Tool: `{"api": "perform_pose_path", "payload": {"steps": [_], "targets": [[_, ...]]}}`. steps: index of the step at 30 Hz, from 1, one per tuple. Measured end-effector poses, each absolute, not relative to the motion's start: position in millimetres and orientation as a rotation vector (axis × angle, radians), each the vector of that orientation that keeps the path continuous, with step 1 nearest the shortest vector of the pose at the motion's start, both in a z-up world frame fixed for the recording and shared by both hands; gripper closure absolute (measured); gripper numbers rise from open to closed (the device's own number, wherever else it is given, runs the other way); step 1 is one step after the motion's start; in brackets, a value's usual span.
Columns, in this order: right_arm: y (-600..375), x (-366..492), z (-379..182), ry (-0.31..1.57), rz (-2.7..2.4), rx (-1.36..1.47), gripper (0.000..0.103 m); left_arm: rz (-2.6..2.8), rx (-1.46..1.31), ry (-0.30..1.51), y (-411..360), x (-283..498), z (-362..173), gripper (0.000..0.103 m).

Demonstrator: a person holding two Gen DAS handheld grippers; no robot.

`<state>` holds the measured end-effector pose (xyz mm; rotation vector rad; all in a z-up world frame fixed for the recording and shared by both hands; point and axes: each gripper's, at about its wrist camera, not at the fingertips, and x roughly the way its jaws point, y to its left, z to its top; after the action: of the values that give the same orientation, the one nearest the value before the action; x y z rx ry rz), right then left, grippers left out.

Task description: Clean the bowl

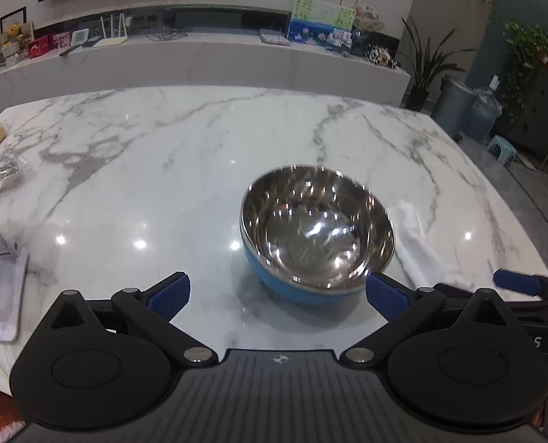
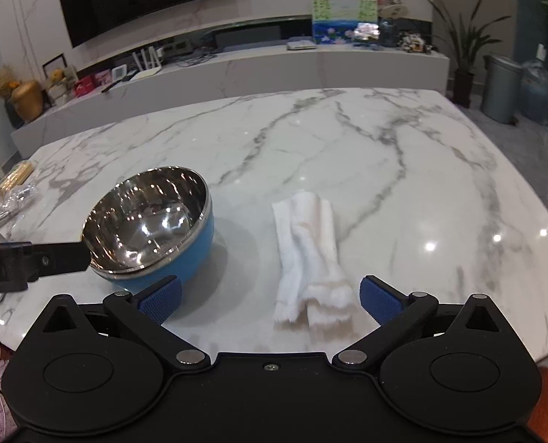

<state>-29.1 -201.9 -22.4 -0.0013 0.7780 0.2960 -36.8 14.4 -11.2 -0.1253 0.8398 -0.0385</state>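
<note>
A steel bowl (image 1: 316, 229) with a blue outside stands tilted on the marble table (image 1: 163, 147); its image is a little blurred. My left gripper (image 1: 277, 295) is open, its blue pads just short of the bowl's near side. A white folded cloth (image 2: 310, 254) lies right of the bowl (image 2: 148, 221). My right gripper (image 2: 270, 297) is open, its pads on either side of the cloth's near end. The cloth also shows in the left wrist view (image 1: 417, 247). The left gripper's finger (image 2: 59, 256) reaches the bowl's left rim in the right wrist view.
A white phone stand (image 1: 0, 288) stands at the table's left edge, with a plastic wrapper (image 1: 0, 177) and chopsticks (image 2: 13, 179) behind it. A long low cabinet (image 1: 200, 62) lies beyond the table. Bins (image 2: 502, 85) and a stool (image 1: 502, 149) stand on the floor at right.
</note>
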Motion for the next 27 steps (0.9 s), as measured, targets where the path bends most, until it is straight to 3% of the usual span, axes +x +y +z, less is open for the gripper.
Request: {"api": "perform_pose_path", "payload": {"steps": [27], "targets": [[-197, -58, -32, 0.693, 0.3, -0.04, 0.001, 0.064, -0.046, 0.869, -3, -44, -35, 0.001]]}}
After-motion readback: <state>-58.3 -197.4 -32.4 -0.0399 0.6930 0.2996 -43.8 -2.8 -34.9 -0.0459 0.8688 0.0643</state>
